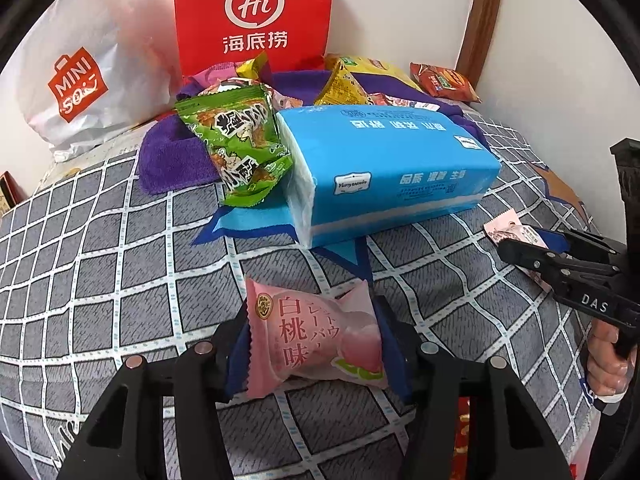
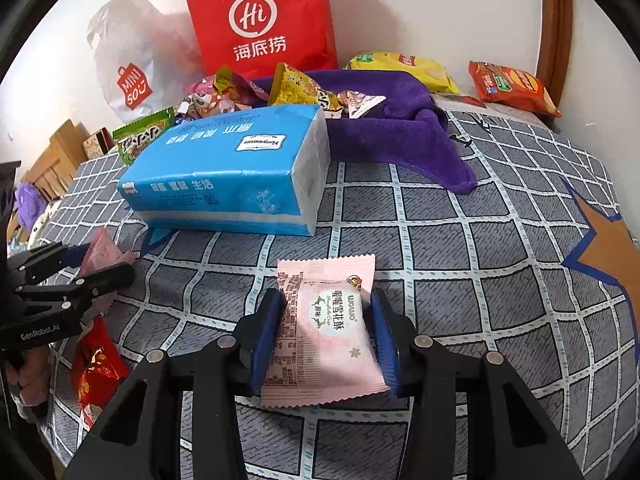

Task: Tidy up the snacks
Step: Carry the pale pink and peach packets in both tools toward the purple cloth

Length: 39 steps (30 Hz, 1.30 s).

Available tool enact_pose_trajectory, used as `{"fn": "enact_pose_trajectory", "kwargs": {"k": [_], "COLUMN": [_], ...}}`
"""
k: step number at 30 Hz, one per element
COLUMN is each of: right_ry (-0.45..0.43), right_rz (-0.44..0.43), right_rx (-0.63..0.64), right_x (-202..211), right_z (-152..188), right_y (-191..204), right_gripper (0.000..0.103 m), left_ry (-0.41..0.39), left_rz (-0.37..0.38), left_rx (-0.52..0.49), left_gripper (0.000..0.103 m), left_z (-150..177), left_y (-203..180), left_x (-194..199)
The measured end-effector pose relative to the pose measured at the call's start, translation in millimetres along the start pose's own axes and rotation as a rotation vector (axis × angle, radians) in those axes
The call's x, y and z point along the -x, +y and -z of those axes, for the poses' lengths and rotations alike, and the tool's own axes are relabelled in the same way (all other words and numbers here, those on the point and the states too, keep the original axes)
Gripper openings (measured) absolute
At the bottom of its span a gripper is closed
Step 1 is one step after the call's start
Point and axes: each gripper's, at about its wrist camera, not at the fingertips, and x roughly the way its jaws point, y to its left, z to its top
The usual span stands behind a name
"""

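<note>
A pink peach-flavour snack packet (image 1: pixel 312 340) sits between the blue pads of my left gripper (image 1: pixel 314 332), which is shut on it just above the checked bedspread (image 1: pixel 100 240). In the right wrist view a pale pink snowflake-crisp packet (image 2: pixel 328 332) is pinched between the pads of my right gripper (image 2: pixel 326 320). Each gripper also shows in the other's view: the right gripper (image 1: pixel 520 240) at the right edge with its pale packet (image 1: pixel 508 230), the left gripper (image 2: pixel 106 260) at the left edge with its pink packet (image 2: pixel 102 250).
A blue tissue pack (image 1: pixel 392 168) lies just beyond both grippers. Behind it are a green snack bag (image 1: pixel 240 144), a purple towel (image 2: pixel 400 136), several loose snacks, a yellow bag (image 2: pixel 404 66) and an orange bag (image 2: pixel 512 86). A red carrier bag (image 1: pixel 256 16) and a white one (image 1: pixel 80 80) lean on the wall.
</note>
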Motion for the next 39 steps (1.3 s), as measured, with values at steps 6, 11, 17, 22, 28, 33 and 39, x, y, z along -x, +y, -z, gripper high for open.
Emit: {"fn": "enact_pose_trajectory", "kwargs": {"k": [6, 11, 17, 22, 28, 33, 39], "right_ry": [0.003, -0.022, -0.081, -0.106, -0.120, -0.136, -0.155], "right_rz": [0.027, -0.005, -0.036, -0.029, -0.028, -0.017, 0.003], "right_rx": [0.008, -0.002, -0.006, -0.008, -0.028, -0.019, 0.000], "right_x": [3, 18, 45, 56, 64, 68, 68], "right_z": [0, -3, -15, -32, -57, -81, -114], "right_y": [4, 12, 22, 28, 29, 34, 39], "right_gripper": [0.042, 0.041, 0.041, 0.041, 0.041, 0.041, 0.041], "left_ry": [0.007, -0.006, -0.026, -0.046, -0.064, -0.076, -0.105], "left_rz": [0.052, 0.068, 0.090, 0.097, 0.109, 0.123, 0.108], "left_rx": [0.029, 0.051, 0.081, 0.097, 0.114, 0.130, 0.139], "left_gripper": [0.052, 0.052, 0.052, 0.052, 0.052, 0.052, 0.052], "left_z": [4, 1, -10, -23, -46, -65, -93], "left_y": [2, 6, 13, 18, 21, 24, 30], "left_x": [15, 31, 48, 61, 71, 75, 78]}}
